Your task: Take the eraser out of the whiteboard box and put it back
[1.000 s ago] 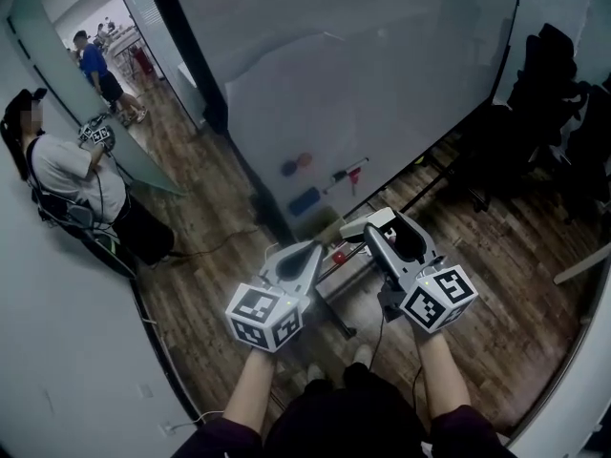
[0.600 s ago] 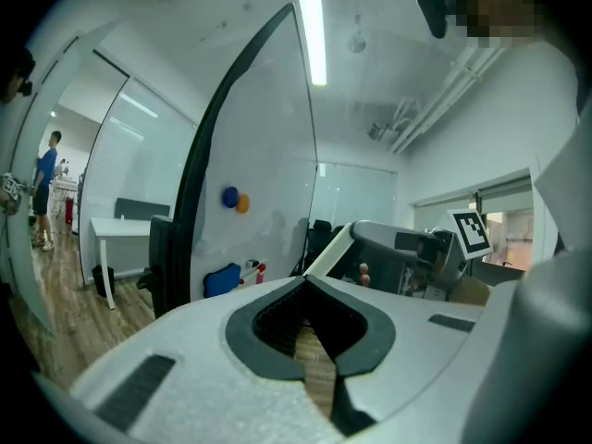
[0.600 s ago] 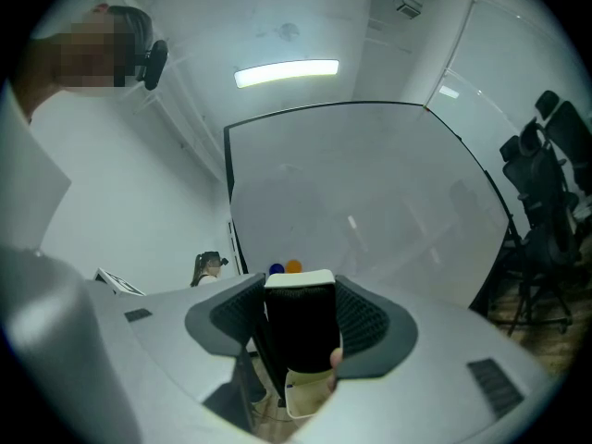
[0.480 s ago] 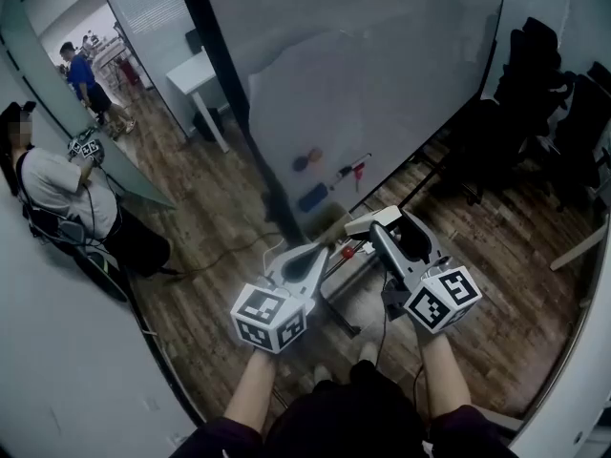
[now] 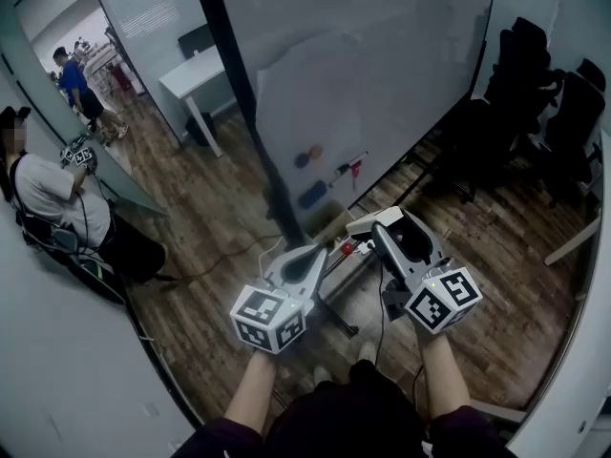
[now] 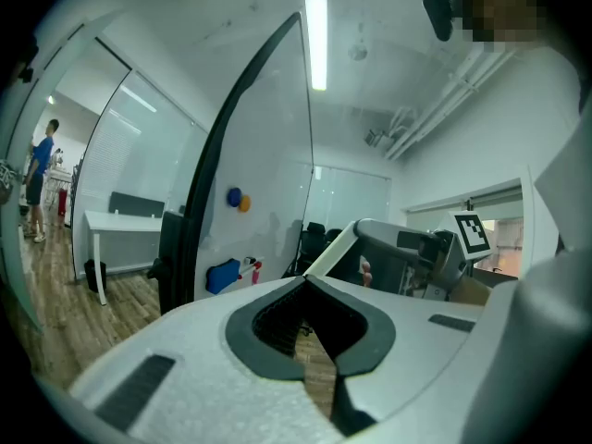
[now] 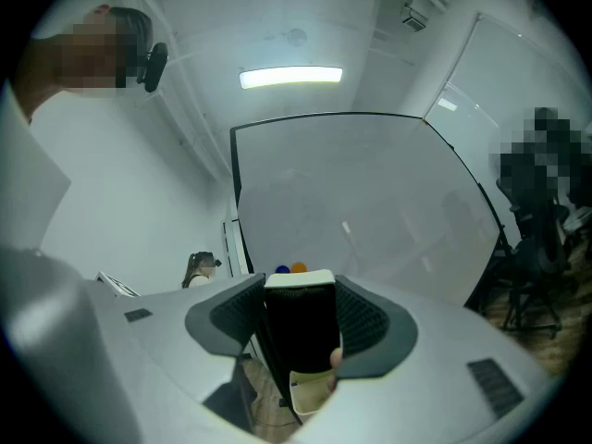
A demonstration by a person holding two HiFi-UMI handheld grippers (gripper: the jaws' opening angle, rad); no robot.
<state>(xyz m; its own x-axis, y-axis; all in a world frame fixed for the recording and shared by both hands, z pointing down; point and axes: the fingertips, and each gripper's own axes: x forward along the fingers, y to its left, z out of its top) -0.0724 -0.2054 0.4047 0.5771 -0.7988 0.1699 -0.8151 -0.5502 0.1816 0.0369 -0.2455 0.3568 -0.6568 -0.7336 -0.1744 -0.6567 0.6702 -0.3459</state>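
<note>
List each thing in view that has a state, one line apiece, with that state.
left gripper: shut, nothing between its jaws.
right gripper: shut on the eraser.
eraser: out of the box, clamped in the right gripper.
blue box: stuck on the whiteboard; contents too small to tell.
whiteboard: no writing visible.
magnets: stuck on the whiteboard.

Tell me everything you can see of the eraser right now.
The eraser is a rectangular block with a white, plastic-looking back and a dark, felt-like face turned to the camera. It stands upright, clamped by its sides between the jaws of the right gripper, held in the air off the whiteboard.
</note>
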